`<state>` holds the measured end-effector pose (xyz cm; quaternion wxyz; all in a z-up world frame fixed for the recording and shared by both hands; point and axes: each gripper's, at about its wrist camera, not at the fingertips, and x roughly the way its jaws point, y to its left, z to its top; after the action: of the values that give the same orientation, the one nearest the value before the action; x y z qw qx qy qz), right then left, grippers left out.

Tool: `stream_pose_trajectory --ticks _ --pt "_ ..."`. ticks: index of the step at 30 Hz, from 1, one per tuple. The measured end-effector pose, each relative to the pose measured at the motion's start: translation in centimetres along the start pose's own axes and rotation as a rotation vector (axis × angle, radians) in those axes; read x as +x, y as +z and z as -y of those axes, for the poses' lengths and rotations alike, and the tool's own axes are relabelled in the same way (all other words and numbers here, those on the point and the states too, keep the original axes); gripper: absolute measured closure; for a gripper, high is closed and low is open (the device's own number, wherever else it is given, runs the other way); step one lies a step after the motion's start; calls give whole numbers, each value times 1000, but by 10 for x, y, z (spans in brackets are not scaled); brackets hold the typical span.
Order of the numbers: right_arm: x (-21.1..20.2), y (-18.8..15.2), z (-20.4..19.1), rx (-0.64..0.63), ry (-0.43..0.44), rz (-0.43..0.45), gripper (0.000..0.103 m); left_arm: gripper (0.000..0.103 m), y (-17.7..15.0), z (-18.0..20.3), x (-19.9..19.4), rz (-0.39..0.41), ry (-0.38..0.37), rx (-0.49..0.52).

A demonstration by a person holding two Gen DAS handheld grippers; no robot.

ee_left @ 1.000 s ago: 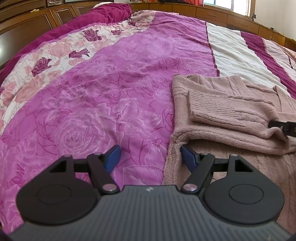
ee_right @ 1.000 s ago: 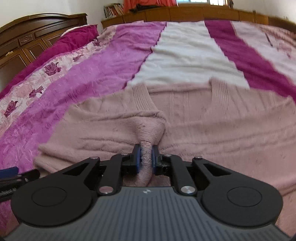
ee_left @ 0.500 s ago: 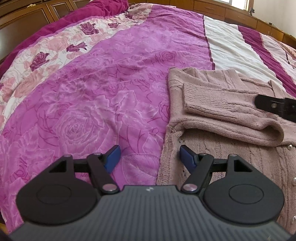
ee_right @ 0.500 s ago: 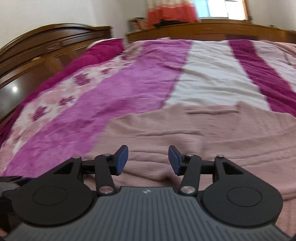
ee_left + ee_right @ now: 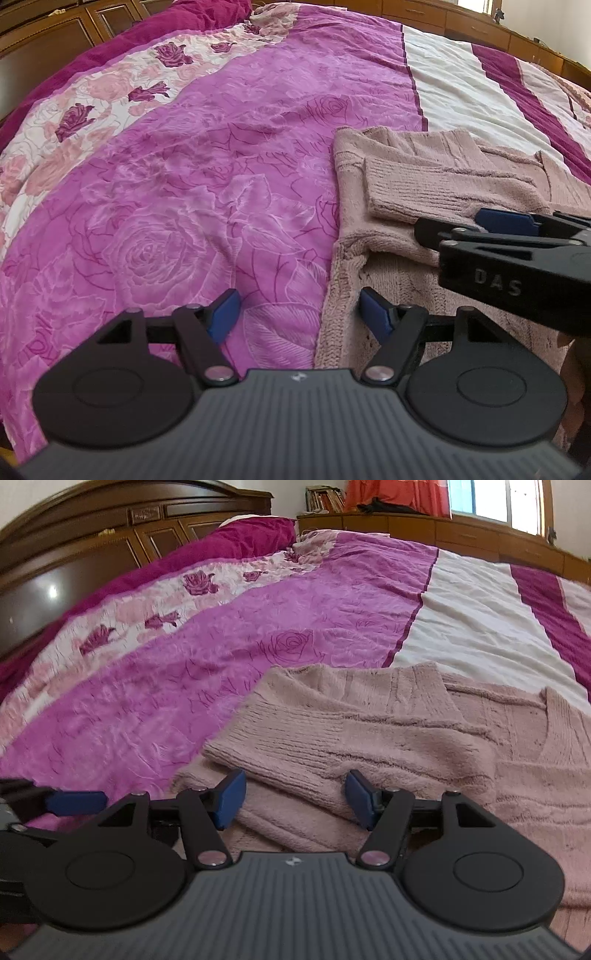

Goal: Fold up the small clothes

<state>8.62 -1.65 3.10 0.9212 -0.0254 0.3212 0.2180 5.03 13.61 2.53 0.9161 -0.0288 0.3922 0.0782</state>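
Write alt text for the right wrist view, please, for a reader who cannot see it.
A dusty-pink knit sweater lies on a bed's magenta rose-patterned cover, one sleeve folded across its body. The right gripper hangs above it, jaws open and empty.

Fuzzy ribbed knit sweater [image 5: 369, 731] on crinkled sheeny bedspread [image 5: 221, 657]; glossy wooden headboard [image 5: 74, 561].

place: we see a home bedroom | evidence: bed [image 5: 258, 635] in floral cover | behind bed: carved wooden headboard [image 5: 110, 528], bookshelf [image 5: 325, 498], curtained window [image 5: 495, 498]
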Motion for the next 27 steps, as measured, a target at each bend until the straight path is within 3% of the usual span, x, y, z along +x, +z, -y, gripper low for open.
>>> stream_pose_trajectory --ticks 1,3,5,17,27 --pt "2 -1 0 -5 -10 4 43 30 0 0 0 1 1 2" --pt "4 0 1 -7 -40 15 76 30 0 0 0 1 1 4" --pt "1 0 8 25 -51 27 92 30 0 0 -1 1 2 4" --pt "-62 15 54 169 -58 196 96 30 11 16 -34 95 -78 34" --pt "-113 -3 110 277 -185 256 96 30 16 34 -24 70 -109 35"
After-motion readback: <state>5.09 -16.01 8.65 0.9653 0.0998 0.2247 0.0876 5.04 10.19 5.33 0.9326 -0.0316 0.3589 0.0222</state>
